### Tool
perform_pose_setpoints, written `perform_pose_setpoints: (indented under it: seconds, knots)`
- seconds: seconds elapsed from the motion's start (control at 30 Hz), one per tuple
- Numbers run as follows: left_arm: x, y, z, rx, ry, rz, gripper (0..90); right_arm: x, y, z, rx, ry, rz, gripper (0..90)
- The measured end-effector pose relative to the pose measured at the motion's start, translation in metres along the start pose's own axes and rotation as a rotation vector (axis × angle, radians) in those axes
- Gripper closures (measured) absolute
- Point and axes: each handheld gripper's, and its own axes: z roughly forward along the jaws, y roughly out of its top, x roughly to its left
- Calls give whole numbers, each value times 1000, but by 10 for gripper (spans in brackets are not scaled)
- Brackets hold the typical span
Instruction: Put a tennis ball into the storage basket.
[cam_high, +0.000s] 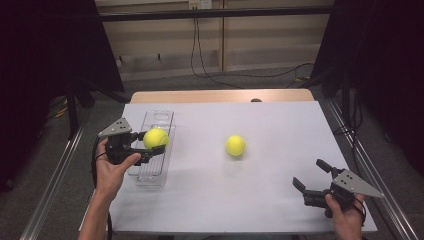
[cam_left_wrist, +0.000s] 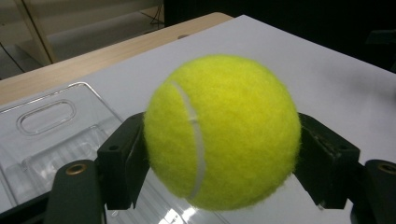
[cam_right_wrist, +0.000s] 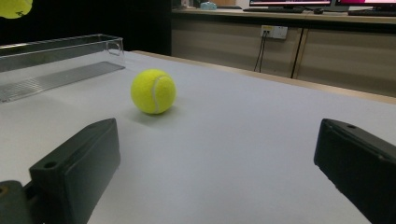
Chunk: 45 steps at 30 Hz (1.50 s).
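Surface: a white table top (cam_high: 260, 165) with a bare wooden strip along its far edge; grey floor, pale wall panels and dangling cables behind, dark curtains at both sides.
Held ball: a yellow tennis ball (cam_high: 155, 139) is up off the table, over the clear plastic tray (cam_high: 161, 118); in the left gripper view it sits squarely between the two black jaws, white seam facing the camera.
Left gripper: the left gripper (cam_high: 151, 141) is pinching that ball, a pad pressed against each side of it; the person's left hand (cam_high: 114, 167) grips its body from below.
Tray: long, see-through, lying lengthwise at the left of the table, with a slot handle at its far end; it lies directly beneath the held ball.
Second ball: another tennis ball (cam_high: 235, 145) rests on the table near the middle, well apart from the tray and both grippers.
Right gripper: the right gripper (cam_high: 310, 175) is low at the near right corner, jaws spread wide with nothing between them, aimed toward the second ball.
In the way: bare table top lies between the right gripper and the second ball.
Count: two tennis balls, one tray, two grippers.
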Motion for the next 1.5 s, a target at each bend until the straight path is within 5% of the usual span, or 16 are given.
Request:
perform_pose_setpoints:
  seconds: [0.6,1.5]
  knots:
    - [19,2,-6,151,83,-31,264,1,0,5,7,6,0,1]
    - [22,-6,6,390,10,1,264,1,1,5,3,4,1,1]
